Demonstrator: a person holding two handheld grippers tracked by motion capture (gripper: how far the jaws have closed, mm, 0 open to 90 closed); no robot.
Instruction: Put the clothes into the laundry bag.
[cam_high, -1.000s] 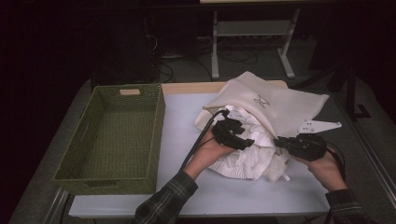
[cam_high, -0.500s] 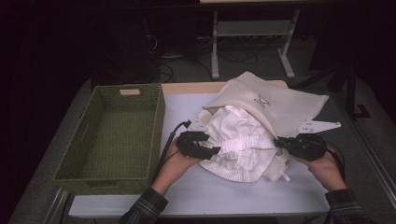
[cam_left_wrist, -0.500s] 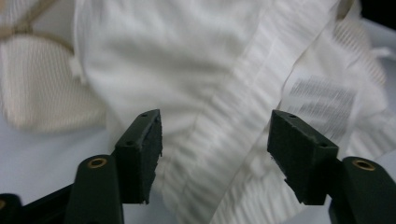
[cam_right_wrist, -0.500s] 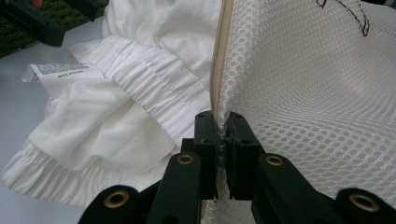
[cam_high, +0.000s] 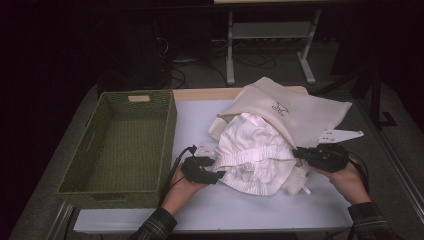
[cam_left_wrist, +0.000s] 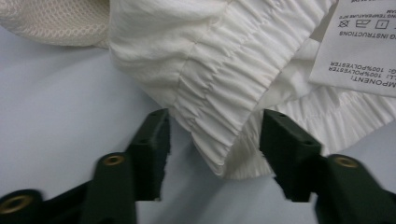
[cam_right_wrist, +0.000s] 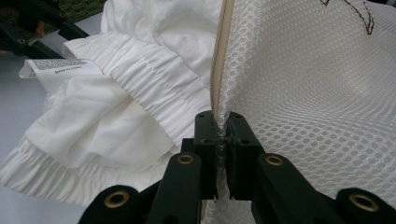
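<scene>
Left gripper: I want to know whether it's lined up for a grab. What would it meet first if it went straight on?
Likely the white garment's gathered elastic band, which lies just ahead between the open left gripper jaws.

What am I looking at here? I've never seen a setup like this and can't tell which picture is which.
A person at a table holds a hand tool in each hand, each with two black fingers. The high view looks down from above; the other two come from cameras riding on each tool. On the table lie a green woven basket, a cream mesh bag and a white garment half out of the bag. The left gripper is open, its fingers either side of the garment's gathered edge. The right gripper is shut on the mesh bag's edge.
</scene>
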